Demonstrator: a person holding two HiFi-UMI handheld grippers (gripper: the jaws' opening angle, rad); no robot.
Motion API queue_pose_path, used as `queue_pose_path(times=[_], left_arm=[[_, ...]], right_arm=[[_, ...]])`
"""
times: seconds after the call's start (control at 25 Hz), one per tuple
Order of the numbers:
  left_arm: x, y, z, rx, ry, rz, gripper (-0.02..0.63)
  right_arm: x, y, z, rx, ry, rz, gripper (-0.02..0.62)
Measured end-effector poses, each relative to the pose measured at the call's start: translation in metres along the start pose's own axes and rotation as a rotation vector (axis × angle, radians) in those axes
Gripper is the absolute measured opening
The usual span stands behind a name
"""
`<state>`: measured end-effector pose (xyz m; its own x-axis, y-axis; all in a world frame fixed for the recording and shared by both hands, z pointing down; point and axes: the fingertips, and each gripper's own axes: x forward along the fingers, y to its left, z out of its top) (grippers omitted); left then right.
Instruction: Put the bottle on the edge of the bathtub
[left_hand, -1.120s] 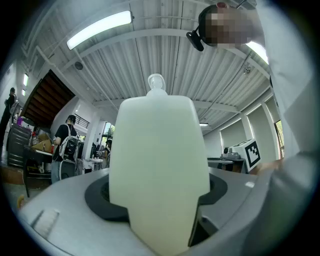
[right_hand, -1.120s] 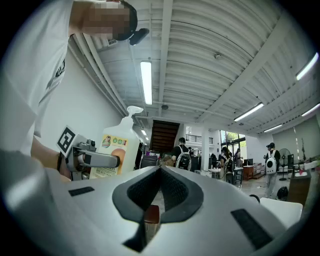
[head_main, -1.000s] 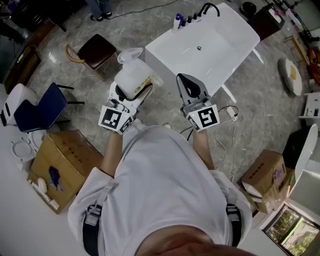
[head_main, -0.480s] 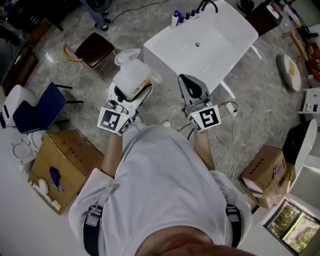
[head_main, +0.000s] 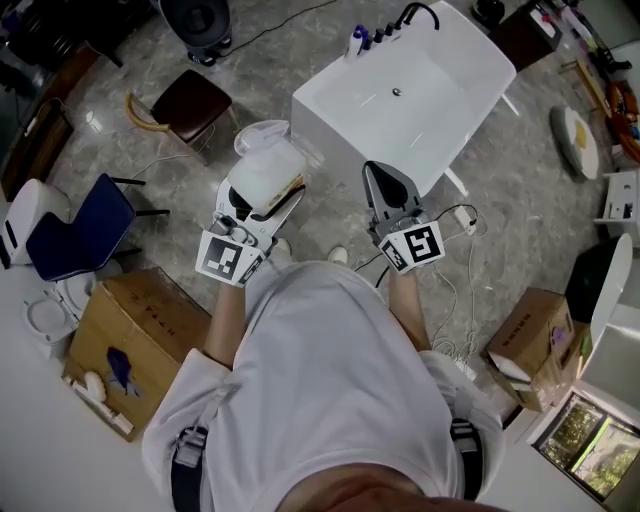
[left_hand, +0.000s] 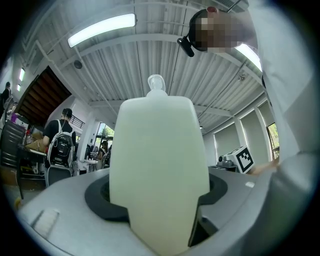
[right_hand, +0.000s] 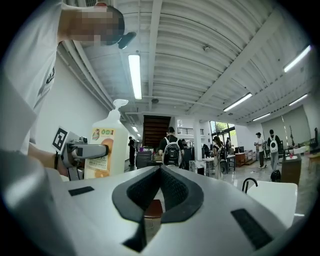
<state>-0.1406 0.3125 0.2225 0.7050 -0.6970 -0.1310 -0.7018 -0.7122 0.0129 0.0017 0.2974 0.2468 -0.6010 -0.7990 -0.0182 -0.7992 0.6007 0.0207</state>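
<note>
A white pump bottle (head_main: 266, 165) with an orange label sits clamped in my left gripper (head_main: 268, 188), just left of the bathtub's near corner. In the left gripper view the bottle (left_hand: 157, 160) fills the space between the jaws and hides what lies ahead. The white bathtub (head_main: 330, 100) stands ahead, with small bottles (head_main: 365, 38) and a black faucet (head_main: 418, 15) on its far rim. My right gripper (head_main: 379, 172) is shut and empty, its tip by the tub's near wall. The right gripper view shows its jaws meeting (right_hand: 161, 168), the held bottle (right_hand: 106, 145) at left and the tub rim (right_hand: 280, 197) at right.
A brown stool (head_main: 193, 100), a blue chair (head_main: 85, 215) and a cardboard box (head_main: 135, 330) stand at the left. Another box (head_main: 530, 350) and white cables (head_main: 455, 225) lie at the right. A dark round object (head_main: 195, 15) is at the top. People stand in the background (right_hand: 171, 147).
The whole scene has slid a little in the head view: the box and chair sit lower, and a dark round object has come in at the top. Both grips look unchanged.
</note>
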Motion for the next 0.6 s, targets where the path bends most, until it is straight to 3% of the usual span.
queue_pose_path(times=[0.32,0.6], left_arm=[[-0.03,0.041,-0.012,-0.043,-0.004,-0.028,0.347],[-0.04,0.072,-0.023,-0.062,0.011,-0.027,0.347]], right_arm=[[0.036,0.033,-0.01,-0.018,0.04,-0.012,0.0],[0.05,0.036,-0.016,-0.031,0.075,-0.024,0.0]])
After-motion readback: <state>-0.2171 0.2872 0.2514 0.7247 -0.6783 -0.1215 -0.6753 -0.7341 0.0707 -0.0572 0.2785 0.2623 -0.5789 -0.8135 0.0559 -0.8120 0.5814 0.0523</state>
